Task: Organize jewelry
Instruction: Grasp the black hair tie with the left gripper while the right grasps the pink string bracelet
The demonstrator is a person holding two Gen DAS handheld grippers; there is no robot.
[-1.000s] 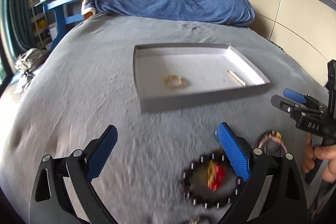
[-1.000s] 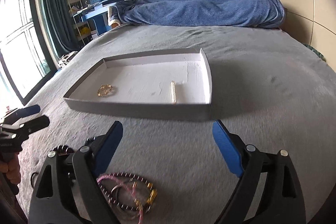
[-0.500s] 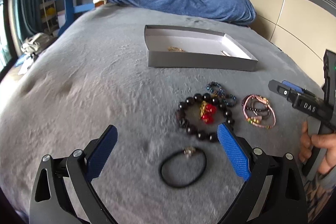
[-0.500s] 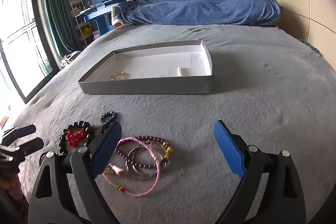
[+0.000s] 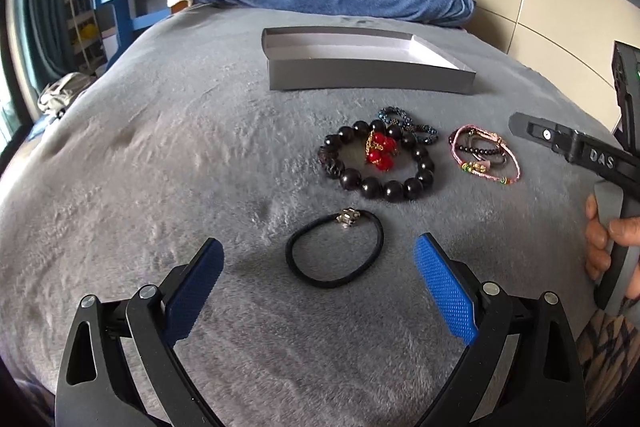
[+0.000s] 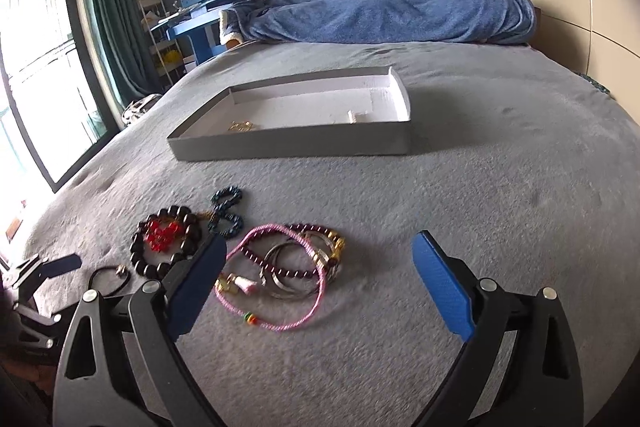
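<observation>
Bracelets lie on the grey bed cover (image 5: 160, 155) short of the grey tray (image 5: 360, 75): a black cord band (image 5: 335, 253), a dark bead bracelet (image 5: 376, 163) and a pink cord bundle (image 6: 280, 267). The left tongs (image 5: 318, 267) stand wide, empty, above the cord band. The right tongs (image 6: 320, 267) are opening over the pink bundle without gripping it.

Left gripper (image 5: 318, 281): black plastic frame with triangular cut-outs, silver screws at the pivots, and two fingers (image 5: 444, 289) faced with blue, diamond-textured pads. Right gripper (image 6: 320, 275): same build, black frame, silver screws, blue-padded fingers (image 6: 442, 285); seen from the left wrist, its black body bears raised letters "DAS" and a small green light. Right hand (image 5: 608, 247) wraps a grey handle; a dark-patterned sleeve or marking shows below it.
</observation>
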